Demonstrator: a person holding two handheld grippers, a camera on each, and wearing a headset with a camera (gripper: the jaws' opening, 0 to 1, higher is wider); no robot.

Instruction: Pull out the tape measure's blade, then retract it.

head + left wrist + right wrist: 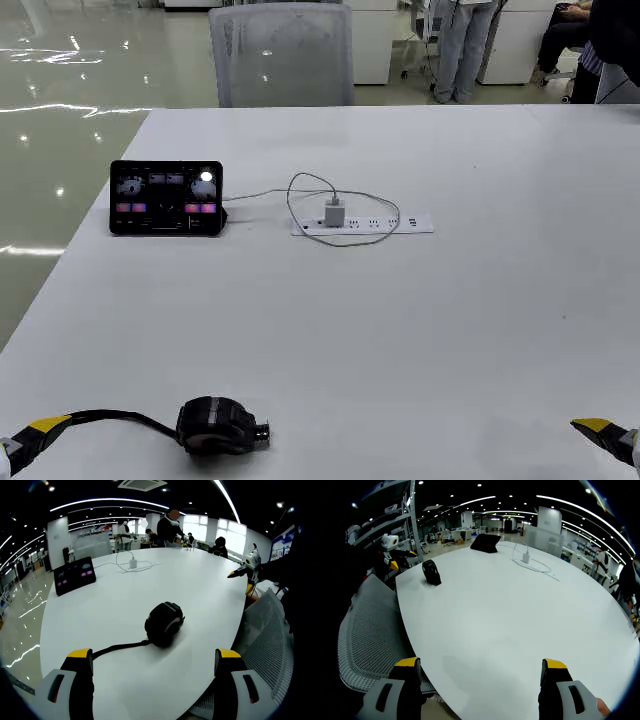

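White worktable [400, 330], open office behind. Tape measure [215, 425] sits near the front edge, blade not out. Its black strap [110, 415] trails toward the left gripper [153, 656], jaws spread and empty, case dead ahead. What looks like the blade mouth faces the right gripper [480, 666], also spread, empty and well apart. Left is nearer.
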